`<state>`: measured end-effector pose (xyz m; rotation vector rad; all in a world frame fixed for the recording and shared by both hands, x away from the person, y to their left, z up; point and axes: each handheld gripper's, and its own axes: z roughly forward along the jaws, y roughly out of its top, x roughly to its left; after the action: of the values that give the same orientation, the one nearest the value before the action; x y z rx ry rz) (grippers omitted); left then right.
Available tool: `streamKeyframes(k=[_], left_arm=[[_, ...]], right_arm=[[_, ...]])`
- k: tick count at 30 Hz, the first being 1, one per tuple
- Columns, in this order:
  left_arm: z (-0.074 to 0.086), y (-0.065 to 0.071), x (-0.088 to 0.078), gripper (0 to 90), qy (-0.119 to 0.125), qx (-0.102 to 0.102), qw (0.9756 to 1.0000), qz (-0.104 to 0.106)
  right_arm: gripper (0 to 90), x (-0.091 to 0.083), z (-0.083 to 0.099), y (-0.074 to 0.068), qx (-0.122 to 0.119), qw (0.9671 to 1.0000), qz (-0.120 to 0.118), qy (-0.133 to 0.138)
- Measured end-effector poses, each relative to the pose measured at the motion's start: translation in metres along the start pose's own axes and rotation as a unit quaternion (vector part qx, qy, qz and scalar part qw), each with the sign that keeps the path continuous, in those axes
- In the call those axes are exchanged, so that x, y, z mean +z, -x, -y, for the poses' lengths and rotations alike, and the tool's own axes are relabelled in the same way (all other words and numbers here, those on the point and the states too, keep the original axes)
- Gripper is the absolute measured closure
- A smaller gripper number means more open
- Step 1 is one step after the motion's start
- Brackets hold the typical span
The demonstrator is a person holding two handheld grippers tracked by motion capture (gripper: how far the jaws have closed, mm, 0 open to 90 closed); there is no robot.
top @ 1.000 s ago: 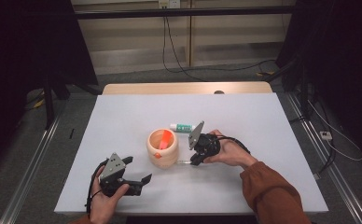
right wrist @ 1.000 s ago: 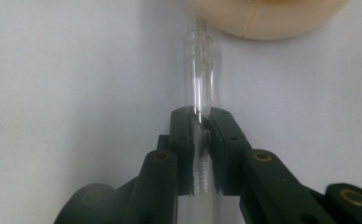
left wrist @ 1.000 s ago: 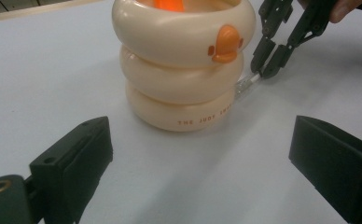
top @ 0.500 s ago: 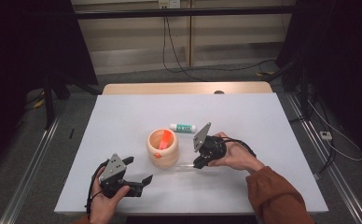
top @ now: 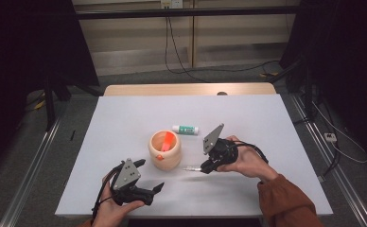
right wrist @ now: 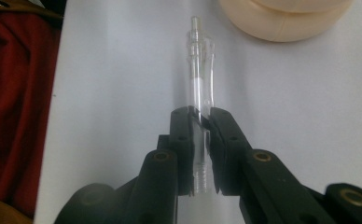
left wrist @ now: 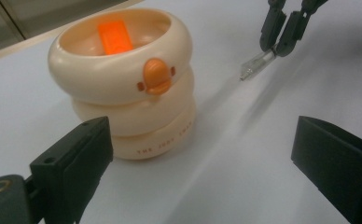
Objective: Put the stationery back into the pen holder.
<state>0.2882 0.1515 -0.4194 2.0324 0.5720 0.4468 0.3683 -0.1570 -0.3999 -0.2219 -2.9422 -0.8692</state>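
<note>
A cream duck-faced holder point(top: 165, 150) stands mid-table with an orange flat thing point(top: 166, 140) leaning inside it; the same holder point(left wrist: 128, 79) fills the upper left of the left gripper view. My right gripper point(top: 204, 168) is shut on a clear plastic pen point(top: 191, 168), lifted just off the table to the holder's right, its tip pointing left. In the right gripper view the pen point(right wrist: 198, 74) runs straight out between the closed jaws point(right wrist: 200, 116). My left gripper point(top: 155, 188) stands open near the front edge, aimed at the holder, nothing between its pads point(left wrist: 76, 158).
A white glue stick with a green label point(top: 186, 128) lies behind the holder. The white table point(top: 125, 118) ends at a wooden strip along its far side. A rust-coloured sleeve point(top: 285, 203) comes in at the lower right.
The right gripper has lifted the pen and drawn it toward the front and right, away from the holder. The left gripper has shifted slightly.
</note>
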Motion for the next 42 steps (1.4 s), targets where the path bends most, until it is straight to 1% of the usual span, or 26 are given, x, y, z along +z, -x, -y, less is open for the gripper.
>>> streamKeyframes(k=[4,7,9,13,15,16,17,18,19,20,22,25,26,28,29,30,32,33,34,35,36,37,39,40,41,42], left_arm=[[-0.007,0.009,0.005,6.4,-0.012,0.04,0.9991,0.006],[-0.013,0.017,0.01,7.3,-0.025,0.072,0.997,0.014],[-0.016,0.021,0.012,7.4,-0.033,0.09,0.9953,0.011],[-0.021,0.026,0.019,7.4,-0.048,0.121,0.9915,0.005],[-0.023,0.029,0.023,7.6,-0.054,0.148,0.9874,-0.01],[-0.024,0.03,0.026,7.7,-0.059,0.159,0.9854,-0.012],[-0.024,0.032,0.028,7.9,-0.061,0.162,0.9848,-0.013],[-0.025,0.034,0.031,7.9,-0.065,0.171,0.983,-0.015],[-0.025,0.036,0.033,7.9,-0.068,0.185,0.9802,-0.022],[-0.025,0.039,0.035,8.1,-0.073,0.205,0.9756,-0.031],[-0.026,0.043,0.039,8.9,-0.079,0.233,0.9682,-0.045],[-0.028,0.049,0.045,9.6,-0.084,0.259,0.9606,-0.057],[-0.028,0.052,0.047,9.9,-0.084,0.271,0.9567,-0.064],[-0.031,0.056,0.049,10.1,-0.096,0.3,0.9464,-0.07],[-0.032,0.058,0.05,10.2,-0.098,0.312,0.9424,-0.068],[-0.033,0.062,0.051,10.5,-0.104,0.324,0.9375,-0.074],[-0.035,0.064,0.054,11.8,-0.105,0.335,0.9337,-0.071],[-0.035,0.066,0.055,12.9,-0.103,0.335,0.9336,-0.075],[-0.035,0.067,0.056,13.8,-0.103,0.343,0.9299,-0.084],[-0.036,0.069,0.057,14.5,-0.106,0.357,0.9232,-0.094],[-0.036,0.071,0.058,15.8,-0.104,0.365,0.9193,-0.105],[-0.036,0.072,0.059,17.0,-0.106,0.373,0.9155,-0.109],[-0.037,0.074,0.06,21.3,-0.119,0.381,0.9093,-0.118],[-0.036,0.076,0.061,25.2,-0.119,0.394,0.9021,-0.131],[-0.036,0.078,0.061,27.0,-0.124,0.412,0.8917,-0.14],[-0.035,0.079,0.063,28.4,-0.127,0.417,0.8885,-0.142]], right_arm=[[80.9,-0.005,-0.002,-0.006,0.0,1.0,-0.003,0.004],[80.9,-0.007,-0.003,-0.011,-0.006,0.9999,-0.001,0.01],[80.9,-0.008,-0.005,-0.013,-0.005,1.0,-0.002,0.005],[80.9,-0.007,-0.005,-0.014,0.002,1.0,0.0,-0.002],[80.9,-0.008,-0.005,-0.014,0.005,1.0,0.0,0.001],[80.9,-0.009,-0.005,-0.014,0.005,1.0,0.002,0.002],[80.9,-0.01,-0.005,-0.014,0.004,1.0,0.004,0.003],[80.9,-0.011,-0.006,-0.014,0.005,0.9999,0.007,0.008],[80.9,-0.01,-0.006,-0.013,0.006,0.9999,0.006,0.011],[80.9,-0.01,-0.006,-0.013,0.007,0.9999,0.009,0.006],[80.9,-0.01,-0.006,-0.012,0.011,0.9999,0.011,0.005],[80.9,-0.009,-0.008,-0.013,0.018,0.9998,0.012,0.003],[80.9,-0.009,-0.008,-0.013,0.019,0.9998,0.011,0.003],[80.9,-0.009,-0.01,-0.015,0.02,0.9997,0.012,-0.001],[80.9,-0.009,-0.01,-0.015,0.02,0.9997,0.012,-0.002],[80.9,-0.009,-0.011,-0.015,0.02,0.9997,0.014,-0.002],[80.9,-0.01,-0.012,-0.016,0.023,0.9996,0.017,-0.003],[80.9,-0.01,-0.013,-0.016,0.025,0.9995,0.02,-0.004],[80.9,-0.01,-0.013,-0.017,0.032,0.9993,0.02,-0.006],[80.9,-0.01,-0.013,-0.016,0.033,0.9992,0.02,-0.006],[80.9,-0.009,-0.014,-0.016,0.036,0.9991,0.019,-0.006],[80.9,-0.009,-0.014,-0.016,0.038,0.9991,0.019,-0.005],[80.9,-0.008,-0.014,-0.016,0.041,0.999,0.018,-0.003],[80.9,-0.008,-0.015,-0.016,0.043,0.9989,0.017,-0.003],[80.9,-0.008,-0.015,-0.016,0.043,0.9989,0.018,-0.002],[80.9,-0.007,-0.016,-0.016,0.043,0.9989,0.019,-0.002]])
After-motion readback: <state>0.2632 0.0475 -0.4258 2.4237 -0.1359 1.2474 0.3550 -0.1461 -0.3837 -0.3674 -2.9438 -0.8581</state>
